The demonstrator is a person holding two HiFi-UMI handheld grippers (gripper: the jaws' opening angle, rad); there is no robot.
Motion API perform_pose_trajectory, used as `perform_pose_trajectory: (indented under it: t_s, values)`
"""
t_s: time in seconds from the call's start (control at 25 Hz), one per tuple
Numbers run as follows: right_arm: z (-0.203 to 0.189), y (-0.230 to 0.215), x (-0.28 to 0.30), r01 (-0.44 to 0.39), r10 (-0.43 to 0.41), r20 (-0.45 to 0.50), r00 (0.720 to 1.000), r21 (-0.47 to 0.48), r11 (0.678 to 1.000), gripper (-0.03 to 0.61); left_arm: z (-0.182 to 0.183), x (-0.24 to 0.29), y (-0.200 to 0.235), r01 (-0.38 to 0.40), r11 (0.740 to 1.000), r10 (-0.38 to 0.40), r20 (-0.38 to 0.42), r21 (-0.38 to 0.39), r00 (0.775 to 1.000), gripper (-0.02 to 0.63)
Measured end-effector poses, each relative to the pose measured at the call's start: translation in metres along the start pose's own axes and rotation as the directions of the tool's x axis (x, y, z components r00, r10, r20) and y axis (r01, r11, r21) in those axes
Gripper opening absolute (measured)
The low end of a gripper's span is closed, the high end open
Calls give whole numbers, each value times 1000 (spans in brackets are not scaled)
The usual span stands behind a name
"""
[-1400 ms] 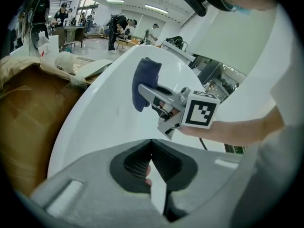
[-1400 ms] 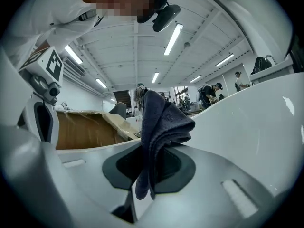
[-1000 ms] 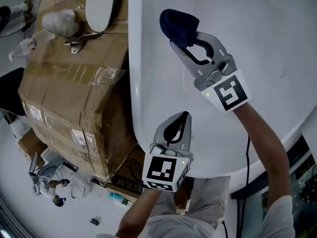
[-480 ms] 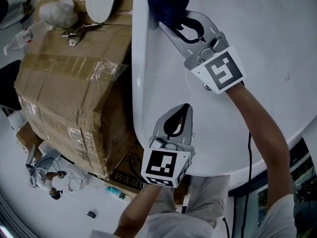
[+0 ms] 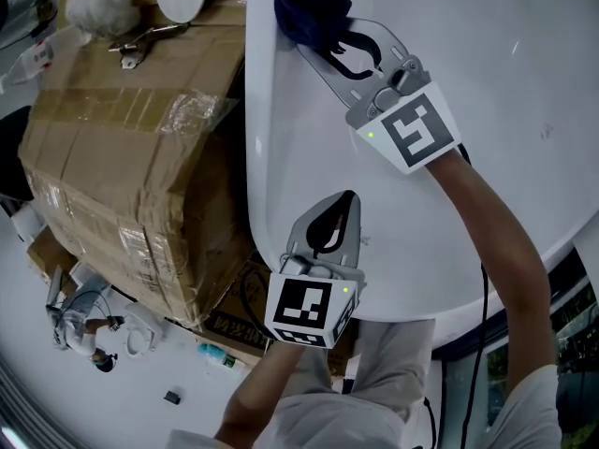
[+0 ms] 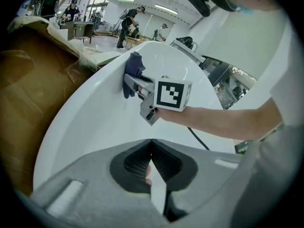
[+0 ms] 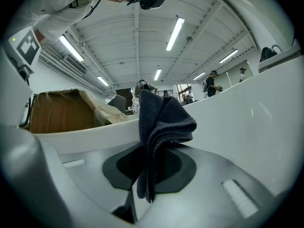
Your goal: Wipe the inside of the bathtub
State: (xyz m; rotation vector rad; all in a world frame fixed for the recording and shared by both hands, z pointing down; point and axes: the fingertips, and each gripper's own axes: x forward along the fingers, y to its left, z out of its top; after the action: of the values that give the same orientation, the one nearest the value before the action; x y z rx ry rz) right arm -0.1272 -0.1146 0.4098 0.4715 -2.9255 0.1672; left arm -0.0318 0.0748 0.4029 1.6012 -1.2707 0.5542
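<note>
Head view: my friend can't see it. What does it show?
The right claw holds a dark blue cloth against the inside of a white bathtub, close to its rim. The left claw is shut and empty over the tub's near edge, and a cardboard box stands beside the tub.

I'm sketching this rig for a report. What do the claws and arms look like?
Left claw and right claw are grey, with two tapered jaws lined with black pads. Each carries a white cube printed with black square markers and a green light. A black cable hangs by the right arm, which has a short white sleeve.
</note>
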Motion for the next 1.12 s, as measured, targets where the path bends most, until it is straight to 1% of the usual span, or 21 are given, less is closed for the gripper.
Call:
perform_pose_trajectory:
  t_s: [0.16, 0.28, 0.36, 0.44, 0.6, 0.88, 1.12]
  values:
    - [-4, 14, -3, 3, -2, -23, 1000, 12, 1000, 40, -12, -7, -2, 5, 1000, -5, -12, -5, 1000, 0]
    - [-2, 24, -6, -5, 6, -16, 1000, 34, 999, 40, -17, -11, -3, 6, 1000, -6, -15, -10, 1000, 0]
    - [-2, 32, -8, -20, 20, -21, 1000, 29, 999, 40, -19, -14, -4, 5, 1000, -5, -11, -10, 1000, 0]
    - [-5, 42, -11, -38, 39, -45, 998, 19, 999, 41, -23, -16, -3, 1, 1000, -1, -6, -8, 1000, 0]
    - [-11, 66, -17, -71, 73, -82, 994, 33, 997, 41, -34, -22, -4, -1, 1000, 1, -8, -8, 1000, 0]
    - [-15, 95, -23, -108, 111, -79, 991, 45, 993, 43, -50, -30, -4, -4, 1000, 3, -5, -15, 1000, 0]
    - [-23, 125, -30, -155, 161, -105, 981, 66, 986, 46, -62, -41, 1, -16, 1000, 16, -6, -23, 1000, 0]
